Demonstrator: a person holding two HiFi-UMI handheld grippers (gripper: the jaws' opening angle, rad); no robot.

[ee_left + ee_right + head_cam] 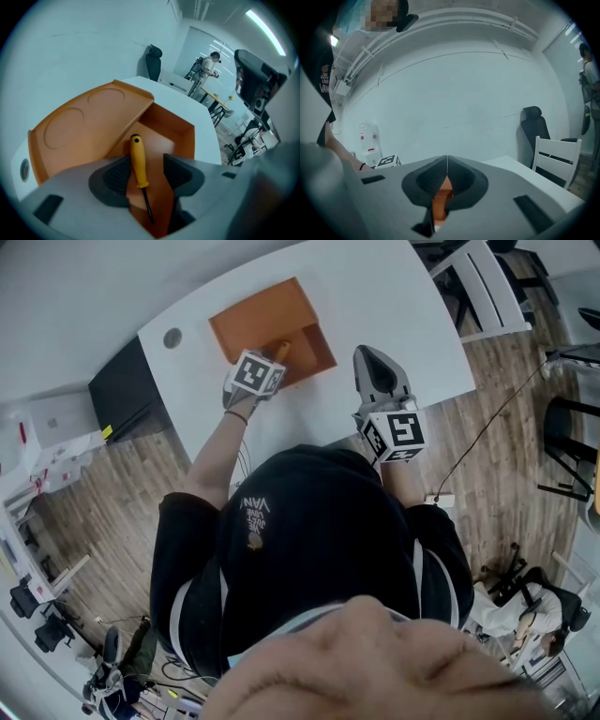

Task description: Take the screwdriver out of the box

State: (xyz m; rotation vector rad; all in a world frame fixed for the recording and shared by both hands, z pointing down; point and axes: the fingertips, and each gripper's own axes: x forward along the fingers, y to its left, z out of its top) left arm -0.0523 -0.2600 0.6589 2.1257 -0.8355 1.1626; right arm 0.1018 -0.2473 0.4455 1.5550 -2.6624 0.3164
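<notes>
The screwdriver lies inside the orange box on the counter; removal is not yet done. The left tongs stand open astride its yellow handle, with no grip made. The right tongs are closed and empty beside the box.

Screwdriver lies in the box on the table

Black tee, white stripes, perhaps lettered print; grey left gripper, right gripper, 2 marker cubes.
</notes>
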